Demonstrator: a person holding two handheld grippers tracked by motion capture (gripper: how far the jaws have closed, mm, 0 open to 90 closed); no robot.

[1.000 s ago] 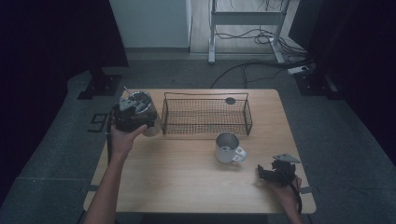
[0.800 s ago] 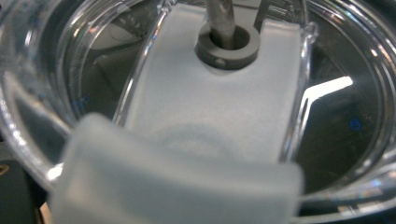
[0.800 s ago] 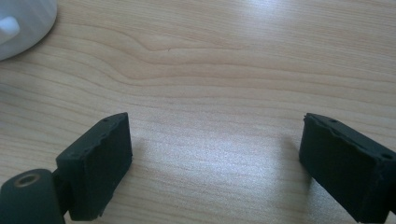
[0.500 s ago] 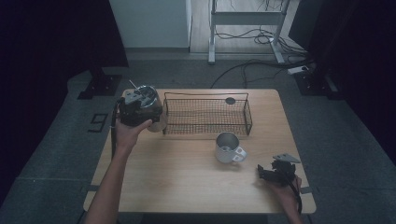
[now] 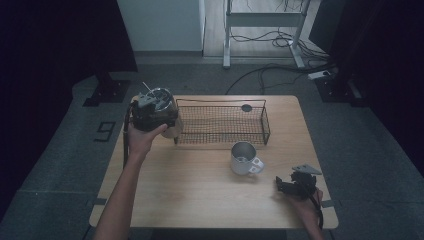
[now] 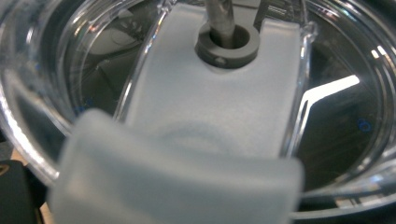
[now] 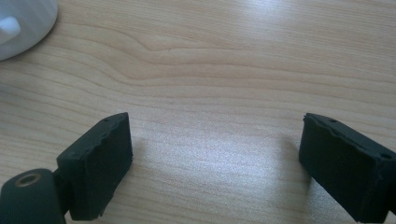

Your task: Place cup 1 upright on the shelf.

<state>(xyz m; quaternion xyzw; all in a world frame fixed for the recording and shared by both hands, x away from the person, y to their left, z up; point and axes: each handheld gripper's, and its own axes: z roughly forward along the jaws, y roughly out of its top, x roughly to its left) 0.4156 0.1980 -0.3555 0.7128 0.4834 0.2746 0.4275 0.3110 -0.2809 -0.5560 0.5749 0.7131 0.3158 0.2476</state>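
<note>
My left gripper (image 5: 152,116) is raised over the table's far left corner and is shut on a steel tumbler (image 5: 165,102), which is off the table. In the left gripper view the tumbler's clear lid (image 6: 196,93) is very close, with a frosted slider and a straw (image 6: 219,18) passing through a grey ring. A pale mug (image 5: 244,159) stands at mid-table, its handle toward the front right; its edge (image 7: 18,28) is also in the right gripper view. My right gripper (image 5: 286,186) (image 7: 215,158) rests low near the front right edge, open over bare wood.
A black wire basket (image 5: 222,101) stands along the far side of the wooden table (image 5: 190,200), just right of the tumbler. A small dark round spot (image 5: 246,107) lies by its far right end. Cables and a metal stand are on the floor beyond.
My left hand has carried the tumbler a little up and to the right, closer to the basket's left end. The right gripper and the mug have stayed put.
</note>
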